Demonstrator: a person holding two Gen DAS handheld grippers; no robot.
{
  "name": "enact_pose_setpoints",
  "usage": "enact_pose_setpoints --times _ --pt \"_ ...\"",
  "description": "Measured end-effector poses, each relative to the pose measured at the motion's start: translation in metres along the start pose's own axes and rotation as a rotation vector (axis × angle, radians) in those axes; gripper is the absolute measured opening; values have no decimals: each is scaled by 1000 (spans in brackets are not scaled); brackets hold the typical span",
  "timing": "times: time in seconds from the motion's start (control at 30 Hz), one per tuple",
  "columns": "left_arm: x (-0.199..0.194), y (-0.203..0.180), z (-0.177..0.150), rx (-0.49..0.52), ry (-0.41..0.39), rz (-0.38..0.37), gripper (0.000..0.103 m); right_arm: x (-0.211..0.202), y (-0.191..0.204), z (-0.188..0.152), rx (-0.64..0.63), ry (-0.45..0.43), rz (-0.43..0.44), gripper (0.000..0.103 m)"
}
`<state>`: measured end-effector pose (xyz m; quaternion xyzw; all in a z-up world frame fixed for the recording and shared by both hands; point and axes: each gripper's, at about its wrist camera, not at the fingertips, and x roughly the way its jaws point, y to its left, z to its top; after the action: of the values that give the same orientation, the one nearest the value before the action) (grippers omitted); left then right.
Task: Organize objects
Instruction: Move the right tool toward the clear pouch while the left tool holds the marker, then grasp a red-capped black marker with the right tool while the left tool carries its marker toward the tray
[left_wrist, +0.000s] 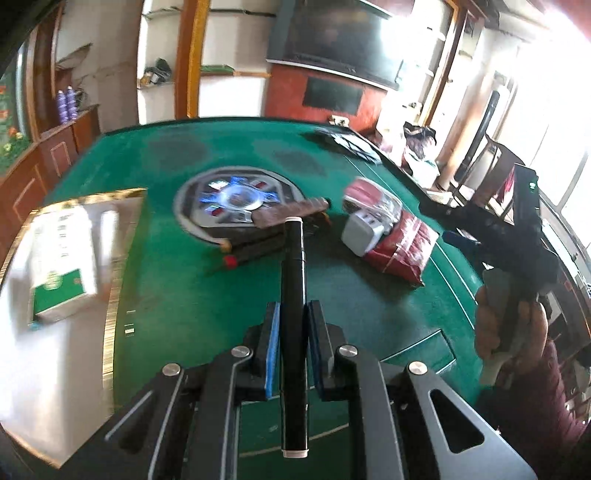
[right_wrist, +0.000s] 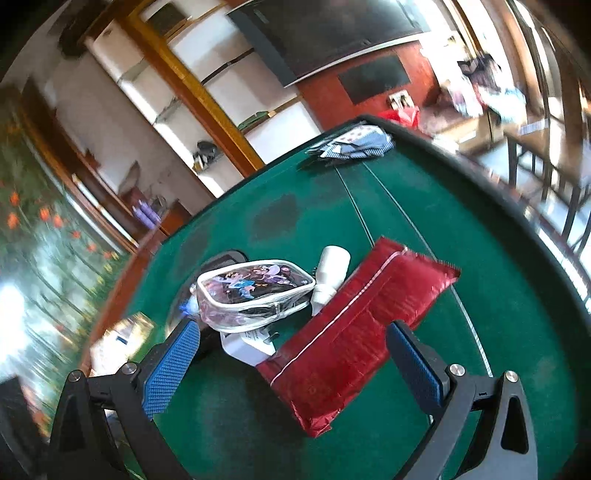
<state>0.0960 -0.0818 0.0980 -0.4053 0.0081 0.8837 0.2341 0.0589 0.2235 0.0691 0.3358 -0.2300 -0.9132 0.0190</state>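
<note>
My left gripper (left_wrist: 293, 310) is shut on a black marker (left_wrist: 293, 258) with white ends, held above the green felt table (left_wrist: 177, 295). To its right lie a red foil packet (left_wrist: 402, 251), a white adapter (left_wrist: 360, 230) and a clear pouch (left_wrist: 373, 199). In the right wrist view my right gripper (right_wrist: 291, 328) stands open over the red foil packet (right_wrist: 354, 332), its pads apart from it. The cartoon-print clear pouch (right_wrist: 251, 295), a white bottle (right_wrist: 330, 273) and the white adapter (right_wrist: 247, 347) lie just beyond.
A gold-rimmed white tray (left_wrist: 66, 369) at the left holds a green-and-white box (left_wrist: 62, 266). The round centre panel (left_wrist: 236, 199), a brown bar (left_wrist: 291, 212) and a red-tipped pen (left_wrist: 251, 253) lie ahead. Folded cloth (right_wrist: 354, 146) sits at the far edge. A hand (left_wrist: 509, 325) is at the right.
</note>
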Motion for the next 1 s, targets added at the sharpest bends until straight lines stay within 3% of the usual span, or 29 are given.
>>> enact_pose_setpoints --times 0.3,0.43,0.47,0.5,0.57,0.6,0.7,0.9,1.0 --pt "-33 59 -20 -94 -47 42 14 26 95 12 -444 -33 -246 102" --pt "-40 76 -28 -117 -52 57 14 63 123 7 -632 -6 -425 98" --pt "-43 79 -30 -122 -56 60 14 71 124 6 -654 14 -464 95" --pt "-46 84 -31 -128 -60 62 14 79 124 6 -663 41 -488 85" --pt "-50 90 -34 -137 -68 67 14 94 117 11 -638 117 -525 55" --pt "-52 94 -35 -140 -72 73 14 98 112 14 -609 153 -525 27" --pt "-56 105 -41 -157 -79 84 15 96 91 19 -494 212 -482 2" --pt "-62 119 -47 -200 -87 77 15 64 59 28 -340 196 -373 0" --pt "-67 120 -48 -210 -100 77 15 52 58 35 -294 186 -267 2"
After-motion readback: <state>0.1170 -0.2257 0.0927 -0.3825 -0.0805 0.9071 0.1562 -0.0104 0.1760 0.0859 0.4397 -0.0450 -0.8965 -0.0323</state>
